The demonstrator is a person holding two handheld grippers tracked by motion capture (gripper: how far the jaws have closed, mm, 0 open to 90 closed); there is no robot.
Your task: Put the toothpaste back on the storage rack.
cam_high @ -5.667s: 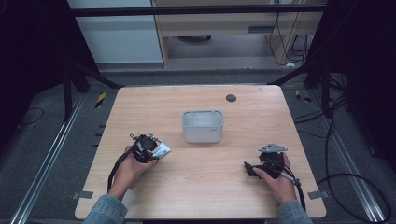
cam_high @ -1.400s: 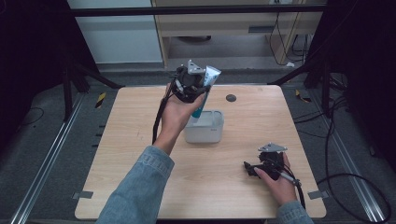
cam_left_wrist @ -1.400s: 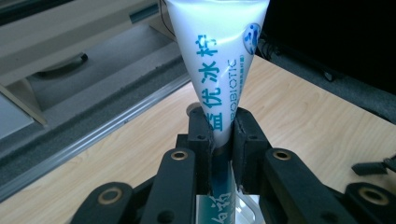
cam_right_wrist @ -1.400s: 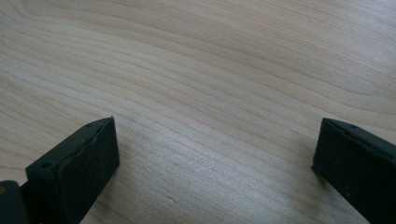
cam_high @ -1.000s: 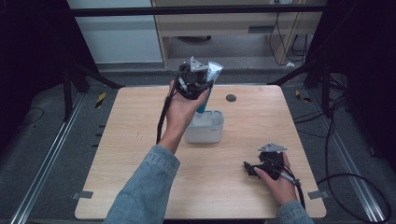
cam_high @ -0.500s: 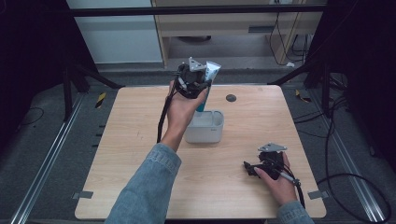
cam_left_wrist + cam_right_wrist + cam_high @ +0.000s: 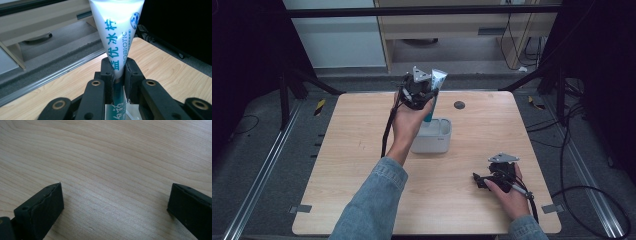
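Your right tool (image 7: 482,181) resting near you on the worktop (image 7: 362,150), jaws spread wide with nothing between, your left tool (image 7: 428,95) raised farther out, clamped on a white-and-teal tube (image 7: 117,37), tube's lower end over the grey container (image 7: 439,142).

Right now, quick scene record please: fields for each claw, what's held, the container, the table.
left claw: shut on the tube, raised above the tub
tube: white with teal print, upright, flat crimped end up, lower end in or just over the tub
tub: pale, rectangular, mid-table, open top
right claw: open, nothing between its jaws, low over bare wood at the near right
table: light wood; small dark disc near far edge
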